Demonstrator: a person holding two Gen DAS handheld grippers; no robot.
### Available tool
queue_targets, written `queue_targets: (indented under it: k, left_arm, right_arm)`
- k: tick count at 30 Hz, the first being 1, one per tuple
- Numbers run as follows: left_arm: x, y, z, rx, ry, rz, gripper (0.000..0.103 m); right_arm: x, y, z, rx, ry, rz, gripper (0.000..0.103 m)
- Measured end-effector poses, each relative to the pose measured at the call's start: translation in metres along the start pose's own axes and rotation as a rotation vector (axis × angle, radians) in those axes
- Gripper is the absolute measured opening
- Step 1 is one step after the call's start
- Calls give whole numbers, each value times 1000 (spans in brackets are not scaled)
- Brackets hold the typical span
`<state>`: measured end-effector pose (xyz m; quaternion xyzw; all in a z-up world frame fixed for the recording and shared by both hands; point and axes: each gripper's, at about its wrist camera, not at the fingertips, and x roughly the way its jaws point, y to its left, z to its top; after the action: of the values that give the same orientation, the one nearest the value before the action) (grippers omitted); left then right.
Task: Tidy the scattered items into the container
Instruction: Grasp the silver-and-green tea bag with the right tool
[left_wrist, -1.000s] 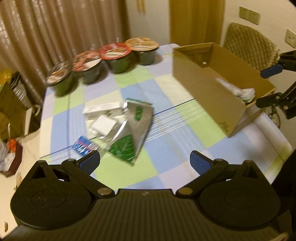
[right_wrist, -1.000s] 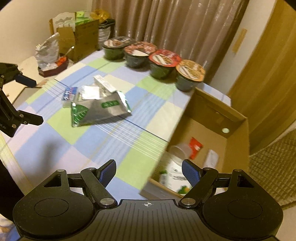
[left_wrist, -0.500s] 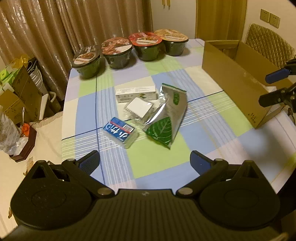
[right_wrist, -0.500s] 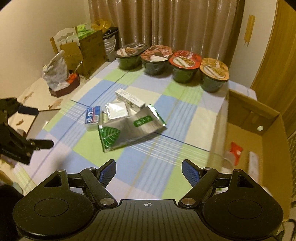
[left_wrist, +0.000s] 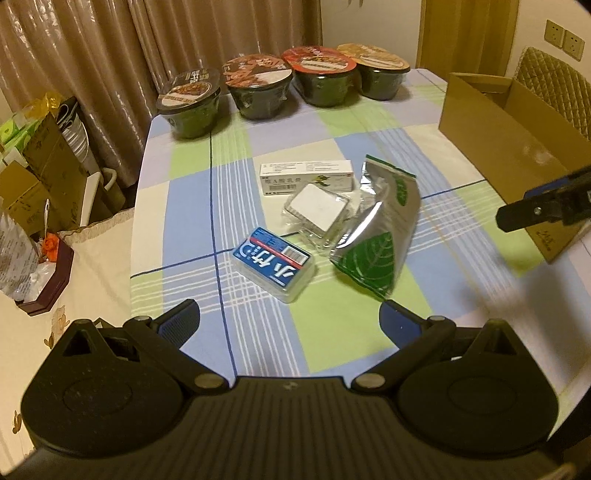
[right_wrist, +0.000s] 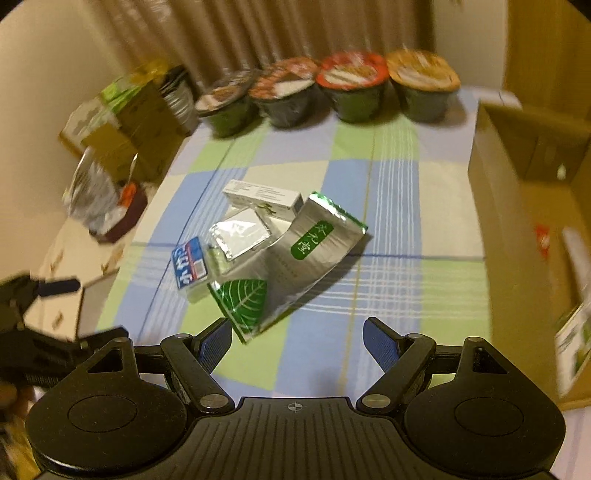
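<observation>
We work over the checked worktop (left_wrist: 192, 206), where the cardboard box (left_wrist: 491, 125) stands open at our right edge, a few things already lying inside it. Four lidded noodle bowls (left_wrist: 255, 88) line the far edge. In the middle lies the scattered cluster: the silver pouch (left_wrist: 384, 229) with green leaf print leans over a clear plastic tray (left_wrist: 317, 210), the long white carton (left_wrist: 306, 177) lies just behind, and the blue-labelled pack (left_wrist: 275, 266) sits nearest us. Both claws hang wide and empty, the left claw (left_wrist: 290, 319) facing the blue pack, the right claw (right_wrist: 297, 338) above the pouch's leaf corner. We judge the pouch the sensible next pick: it covers the tray, so we should pinch its raised edge, lift straight, and avoid dragging the tray along.
</observation>
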<state>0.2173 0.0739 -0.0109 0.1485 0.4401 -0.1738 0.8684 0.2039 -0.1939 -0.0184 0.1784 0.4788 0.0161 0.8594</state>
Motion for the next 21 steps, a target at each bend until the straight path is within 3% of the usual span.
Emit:
queue_targets:
  k: [16, 17, 18, 21]
  left_arm:
    - [68, 29, 32, 27, 26, -37, 102]
    - [72, 30, 34, 34, 28, -42, 102]
    - [75, 31, 35, 44, 29, -48, 102]
    - [83, 34, 39, 78, 29, -82, 102]
  right_arm:
    - [73, -32, 31, 334, -9, 46, 84]
    - [76, -34, 32, 355, -8, 48, 90]
    - [78, -35, 33, 374, -13, 49, 103]
    - [87, -36, 37, 379, -13, 54, 103]
